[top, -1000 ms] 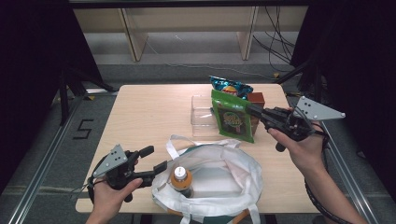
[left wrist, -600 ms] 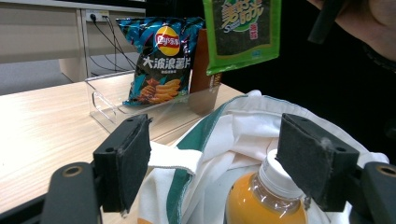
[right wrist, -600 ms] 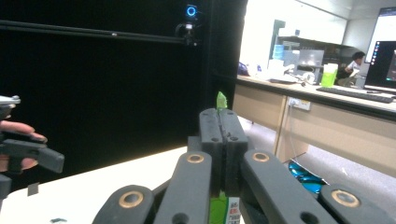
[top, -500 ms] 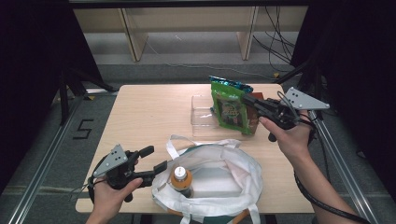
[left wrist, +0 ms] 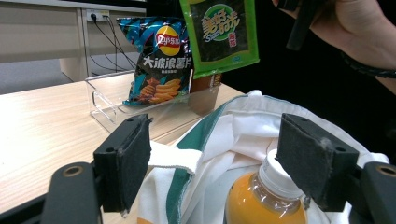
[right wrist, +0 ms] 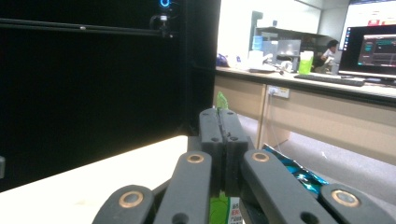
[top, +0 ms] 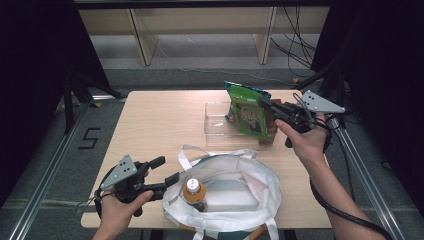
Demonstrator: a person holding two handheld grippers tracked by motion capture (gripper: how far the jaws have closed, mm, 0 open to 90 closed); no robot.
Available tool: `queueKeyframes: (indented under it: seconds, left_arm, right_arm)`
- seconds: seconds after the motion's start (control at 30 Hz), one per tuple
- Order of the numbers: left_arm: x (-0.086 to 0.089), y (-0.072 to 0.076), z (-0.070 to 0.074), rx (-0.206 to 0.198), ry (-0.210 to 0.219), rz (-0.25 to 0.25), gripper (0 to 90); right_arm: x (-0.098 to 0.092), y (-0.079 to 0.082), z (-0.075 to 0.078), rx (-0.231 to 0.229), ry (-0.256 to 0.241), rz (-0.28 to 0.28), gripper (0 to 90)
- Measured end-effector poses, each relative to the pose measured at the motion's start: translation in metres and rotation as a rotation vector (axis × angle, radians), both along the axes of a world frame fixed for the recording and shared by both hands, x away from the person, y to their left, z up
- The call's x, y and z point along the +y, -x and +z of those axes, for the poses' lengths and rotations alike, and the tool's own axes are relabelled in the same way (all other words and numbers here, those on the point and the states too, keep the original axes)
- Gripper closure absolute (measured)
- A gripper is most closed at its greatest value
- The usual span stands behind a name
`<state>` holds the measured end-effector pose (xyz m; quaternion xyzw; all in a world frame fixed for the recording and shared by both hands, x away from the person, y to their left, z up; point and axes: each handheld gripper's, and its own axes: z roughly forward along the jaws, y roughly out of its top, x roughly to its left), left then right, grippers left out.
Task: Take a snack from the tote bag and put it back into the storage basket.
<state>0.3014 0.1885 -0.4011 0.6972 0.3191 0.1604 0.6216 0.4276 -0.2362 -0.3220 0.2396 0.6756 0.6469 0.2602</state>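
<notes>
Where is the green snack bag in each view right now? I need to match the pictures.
High view: green snack bag hangs right of centre, pinched by the right gripper over the clear tray.
Left gripper view: top centre, above the tray, in front of the blue chip bag.
Right gripper view: slivers of green above and below the shut jaws.
Shared landmark: the blue chip bag.

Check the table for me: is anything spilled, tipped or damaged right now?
Nothing stands out. The green snack bag hangs lifted in the right gripper, clear of the clear tray. The blue chip bag leans upright in that tray. The orange bottle stands capped in the white tote bag, beside the open left gripper. No spill shows.
</notes>
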Motion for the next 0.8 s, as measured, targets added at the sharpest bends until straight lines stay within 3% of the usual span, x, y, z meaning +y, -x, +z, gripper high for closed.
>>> queueKeyframes:
  seconds: [0.03, 0.07, 0.1, 0.13, 0.43, 0.47, 0.5, 0.67, 0.7, 0.77, 0.8]
  left_arm:
    - [0.000, 0.000, 0.000, 0.000, 0.000, 0.001, 25.4]
    - [0.000, 0.000, 0.000, -0.001, 0.001, 0.002, 25.3]
    - [0.000, 0.000, 0.001, -0.001, 0.002, 0.002, 25.4]
    - [0.000, 0.000, 0.001, -0.002, 0.002, 0.002, 25.3]
    - [0.000, 0.000, -0.001, 0.003, -0.005, -0.001, 25.3]
    - [0.000, 0.000, -0.001, -0.001, -0.005, -0.002, 25.3]
    - [0.000, -0.001, -0.001, -0.009, 0.003, -0.008, 25.3]
    - [0.001, 0.000, -0.001, -0.003, -0.005, 0.000, 25.3]
    - [0.000, -0.001, -0.001, -0.005, -0.003, -0.004, 25.3]
    - [0.000, -0.001, -0.001, -0.009, 0.001, -0.008, 25.3]
    - [0.000, -0.001, -0.001, -0.008, -0.003, -0.006, 25.3]
  right_arm:
    - [0.002, 0.000, -0.001, 0.029, -0.016, -0.001, 90.0]
    - [0.002, -0.002, -0.001, 0.027, 0.002, 0.002, 90.0]
    - [0.003, -0.006, -0.001, -0.017, 0.006, -0.017, 90.0]
    - [0.004, -0.006, -0.002, 0.006, 0.004, -0.014, 90.0]
    - [0.011, -0.021, -0.008, 0.005, 0.028, -0.032, 90.0]
    - [0.012, -0.021, -0.009, 0.024, 0.012, -0.035, 90.0]
    - [0.012, -0.023, -0.009, -0.004, 0.021, -0.041, 90.0]
    - [0.012, -0.028, -0.012, 0.008, 0.027, -0.074, 90.0]
    - [0.013, -0.031, -0.013, -0.013, 0.028, -0.069, 90.0]
    - [0.014, -0.030, -0.015, 0.028, 0.019, -0.093, 90.0]
    - [0.014, -0.034, -0.015, -0.002, 0.037, -0.092, 90.0]
